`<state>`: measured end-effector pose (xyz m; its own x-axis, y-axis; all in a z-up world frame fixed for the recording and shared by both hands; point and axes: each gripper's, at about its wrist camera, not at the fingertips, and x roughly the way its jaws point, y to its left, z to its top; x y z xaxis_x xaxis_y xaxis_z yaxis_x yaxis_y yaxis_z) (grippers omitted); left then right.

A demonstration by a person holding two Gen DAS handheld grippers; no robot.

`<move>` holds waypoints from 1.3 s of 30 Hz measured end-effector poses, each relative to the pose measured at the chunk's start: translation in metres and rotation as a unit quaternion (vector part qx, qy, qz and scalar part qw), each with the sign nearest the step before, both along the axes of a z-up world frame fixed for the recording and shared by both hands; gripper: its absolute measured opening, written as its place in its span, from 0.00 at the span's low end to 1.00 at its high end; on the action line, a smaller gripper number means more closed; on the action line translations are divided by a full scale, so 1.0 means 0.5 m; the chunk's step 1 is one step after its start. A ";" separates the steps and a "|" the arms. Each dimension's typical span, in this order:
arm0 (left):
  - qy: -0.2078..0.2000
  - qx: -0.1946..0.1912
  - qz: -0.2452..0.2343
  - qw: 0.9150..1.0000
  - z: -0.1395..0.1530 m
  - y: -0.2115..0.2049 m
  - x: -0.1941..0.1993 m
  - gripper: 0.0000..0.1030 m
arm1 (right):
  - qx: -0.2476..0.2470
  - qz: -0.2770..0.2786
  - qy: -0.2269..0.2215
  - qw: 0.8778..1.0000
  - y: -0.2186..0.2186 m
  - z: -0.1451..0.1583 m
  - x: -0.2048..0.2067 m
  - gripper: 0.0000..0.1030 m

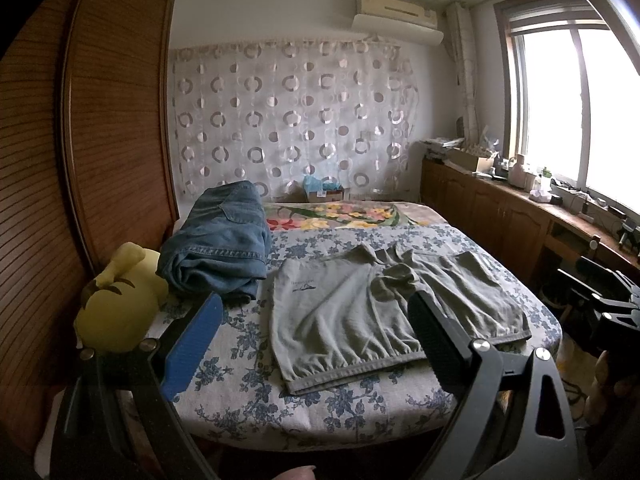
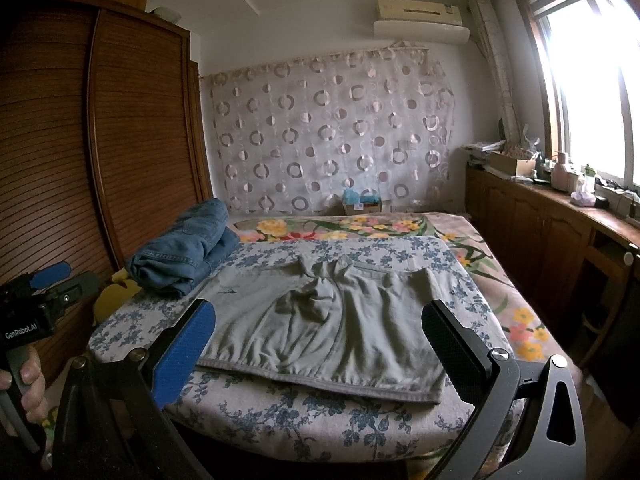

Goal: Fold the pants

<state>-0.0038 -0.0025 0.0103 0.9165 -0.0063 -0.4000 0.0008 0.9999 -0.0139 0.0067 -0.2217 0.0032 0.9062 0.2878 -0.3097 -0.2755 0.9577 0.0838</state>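
Jaws spread wide on both grippers, clear of the pants (image 1: 384, 312) lying ahead.

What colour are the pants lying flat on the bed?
The pants are plain grey-green, clearest in the right wrist view.

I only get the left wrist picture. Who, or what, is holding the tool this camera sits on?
Observer: In the right wrist view, a person's left hand grips the handle below the left gripper.
Operator: Any writing on the tool?
Observer: Yes, a GenRobot.AI label on its black body.
Operator: Does the flowered blanket stop at the far end of the bed?
Observer: No, the flowered blanket also runs forward along the right side, almost to the near corner.
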 end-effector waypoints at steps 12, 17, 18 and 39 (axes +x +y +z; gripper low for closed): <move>-0.002 0.001 0.000 1.000 0.001 -0.001 -0.002 0.92 | 0.001 0.000 -0.003 1.000 0.000 0.002 -0.003 1.00; -0.004 0.002 0.000 1.000 0.015 -0.003 -0.005 0.92 | 0.002 0.000 -0.003 1.000 0.002 0.003 -0.003 1.00; -0.004 0.002 0.000 1.000 0.016 -0.003 -0.006 0.92 | 0.001 0.000 -0.004 1.000 0.002 0.004 -0.003 1.00; -0.007 0.003 0.001 1.000 0.015 -0.005 -0.008 0.92 | 0.002 0.000 -0.006 1.000 0.003 0.004 -0.004 1.00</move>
